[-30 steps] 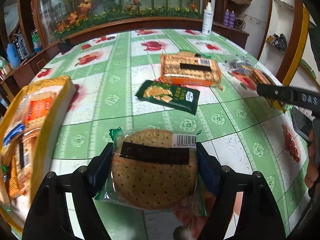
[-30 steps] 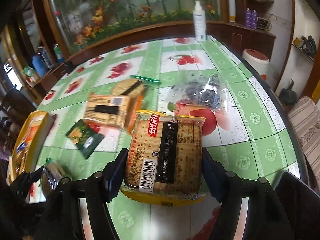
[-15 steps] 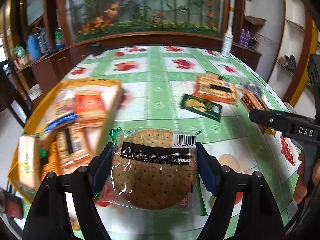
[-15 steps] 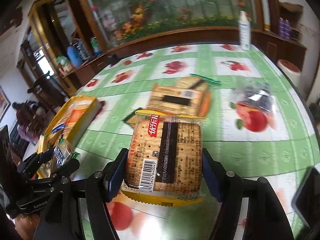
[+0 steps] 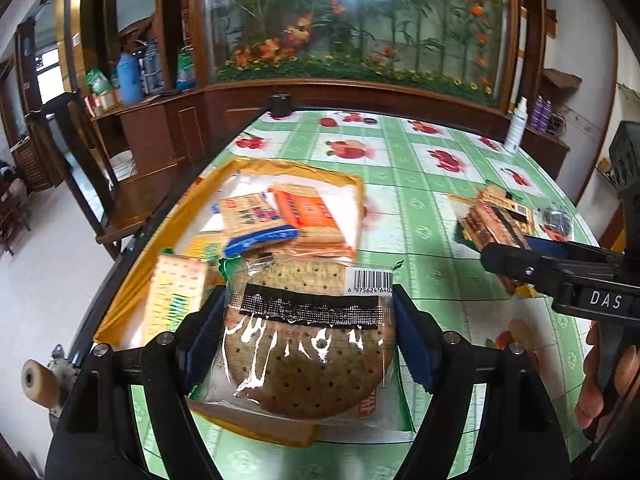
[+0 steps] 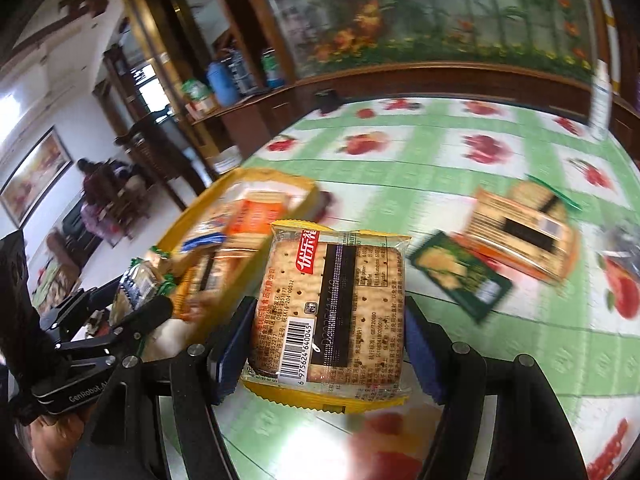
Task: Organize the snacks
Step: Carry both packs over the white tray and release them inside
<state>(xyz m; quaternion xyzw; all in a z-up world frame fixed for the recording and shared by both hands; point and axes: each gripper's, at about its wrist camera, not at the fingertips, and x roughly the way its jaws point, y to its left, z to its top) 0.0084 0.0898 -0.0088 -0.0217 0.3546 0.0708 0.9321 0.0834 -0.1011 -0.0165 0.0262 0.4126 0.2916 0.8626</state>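
Note:
My left gripper [image 5: 308, 344] is shut on a round cracker pack [image 5: 308, 336] in clear wrap and holds it over the near end of the yellow tray [image 5: 132, 280]. The tray holds several snack packs, among them an orange pack [image 5: 308, 216] and a blue-edged pack [image 5: 256, 220]. My right gripper [image 6: 328, 340] is shut on a square cracker pack [image 6: 332, 312] with yellow edges, to the right of the tray [image 6: 256, 178]. The left gripper also shows in the right wrist view [image 6: 132, 304], at the left.
On the green fruit-print tablecloth [image 5: 400, 200] lie a large orange cracker pack [image 6: 524, 232], a dark green pack [image 6: 460, 276] and a clear bag [image 5: 556, 220]. A white bottle [image 5: 516, 124] stands at the far edge. The table drops off just left of the tray.
Both grippers have swung left with their packs. The tray has come from the left edge of the view to right beneath my left gripper, and the loose packs have slid off to the right.

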